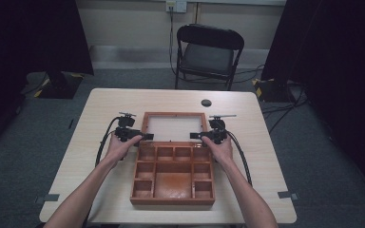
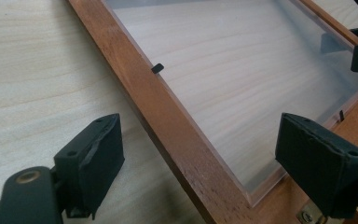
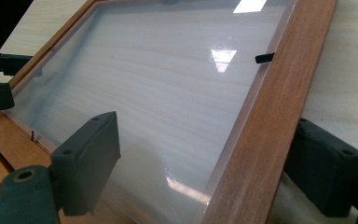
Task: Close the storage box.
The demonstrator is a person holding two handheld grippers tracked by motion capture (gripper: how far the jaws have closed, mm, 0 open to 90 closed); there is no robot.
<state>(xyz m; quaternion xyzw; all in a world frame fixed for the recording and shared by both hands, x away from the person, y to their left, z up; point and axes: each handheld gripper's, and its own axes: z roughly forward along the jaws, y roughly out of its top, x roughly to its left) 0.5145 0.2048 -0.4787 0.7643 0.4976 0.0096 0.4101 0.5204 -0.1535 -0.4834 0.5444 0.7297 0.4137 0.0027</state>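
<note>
From above, the wooden box (image 1: 173, 175) sits mid-table, its glass lid (image 1: 174, 127) open toward twelve o'clock. Left gripper (image 1: 145, 137) at nine, right gripper (image 1: 195, 136) at three.

Left gripper view: jaws apart, straddling the lid's frame.

Right gripper view: same, parted astride the frame.

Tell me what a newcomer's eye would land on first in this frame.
The open wooden box at the middle of the table, its compartments empty and its glazed lid folded back flat beyond them. Next, the left gripper and right gripper, one at each side rail of that lid, jaws open and straddling the wood.
</note>
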